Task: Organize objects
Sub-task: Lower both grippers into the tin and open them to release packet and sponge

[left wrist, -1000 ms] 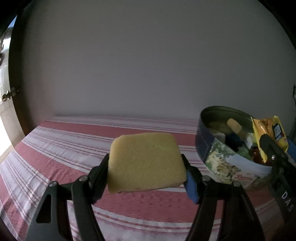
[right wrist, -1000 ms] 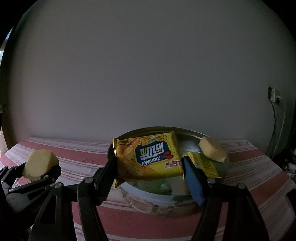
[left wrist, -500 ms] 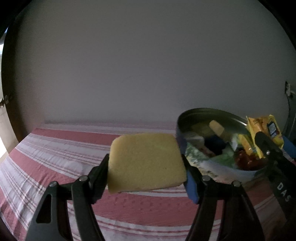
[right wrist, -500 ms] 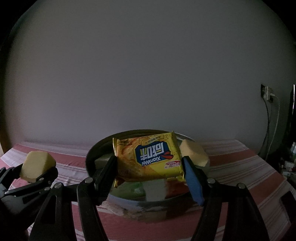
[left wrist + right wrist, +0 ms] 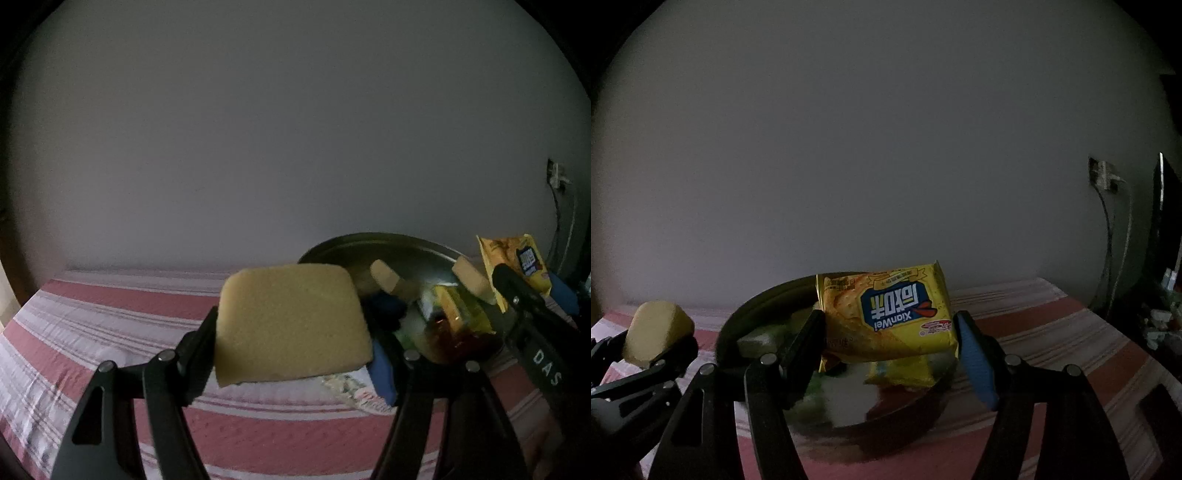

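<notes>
My left gripper (image 5: 291,332) is shut on a flat yellow sponge (image 5: 290,323), held level above the striped cloth, just left of the round tin (image 5: 369,245). The right gripper (image 5: 890,332) is shut on a yellow snack packet (image 5: 886,314) with blue upside-down lettering, held over the tin (image 5: 761,299). In the left wrist view that packet (image 5: 515,264) shows at the far right above the tin's right rim. In the right wrist view the sponge (image 5: 655,328) appears at the left, outside the tin. Several packets and tan blocks lie inside the tin.
A red and white striped cloth (image 5: 110,314) covers the table, which meets a plain wall at the back. A wall socket (image 5: 1102,173) with a hanging cable is at the right, beside a dark screen edge (image 5: 1165,221) and small clutter.
Both grippers have moved toward the tin with their loads; the tin now lies closer and more under the packet, and sits right beside the sponge. Grips are unchanged.
</notes>
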